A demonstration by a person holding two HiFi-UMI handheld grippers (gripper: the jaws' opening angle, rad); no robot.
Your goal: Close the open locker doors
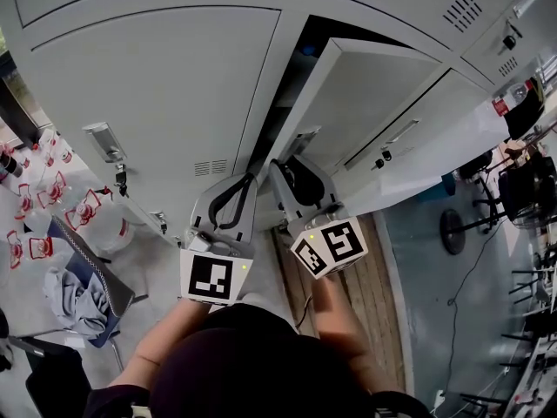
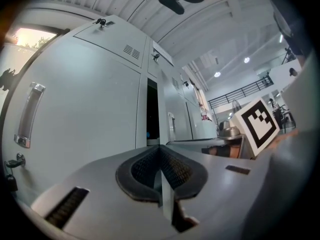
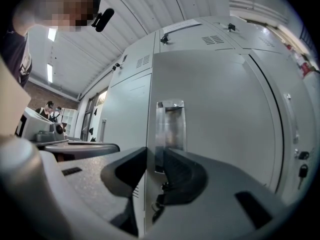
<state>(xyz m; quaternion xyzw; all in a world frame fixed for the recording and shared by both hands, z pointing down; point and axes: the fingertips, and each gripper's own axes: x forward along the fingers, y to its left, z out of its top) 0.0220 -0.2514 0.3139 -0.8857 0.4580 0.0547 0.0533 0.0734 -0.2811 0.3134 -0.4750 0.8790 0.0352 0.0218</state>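
Head view: both bare forearms reach forward from the bottom edge, left forearm [image 1: 161,342] and right forearm [image 1: 338,316] side by side, each behind its gripper's marker cube. Left gripper [image 1: 251,179] points at the locker front just left of the dark opening [image 1: 296,68]. Right gripper [image 1: 287,171] sits just beside it, nose at the free edge of the open locker door [image 1: 383,94]. That door stands swung out at an angle to the locker row, to the right of the opening.

Left gripper view: left gripper [image 2: 160,148] has jaws pressed together, tips meeting, nothing between them. It faces a closed door [image 2: 85,114] with its pull handle [image 2: 27,114] at far left. The dark opening [image 2: 151,109] shows as a narrow vertical strip straight ahead. The right gripper's marker cube [image 2: 257,126] is near at right.

Right gripper view: right gripper [image 3: 154,164] has jaws drawn narrow, with the free edge of the open locker door [image 3: 220,124] running down between them. The door's recessed handle [image 3: 170,134] stands just above the jaws.
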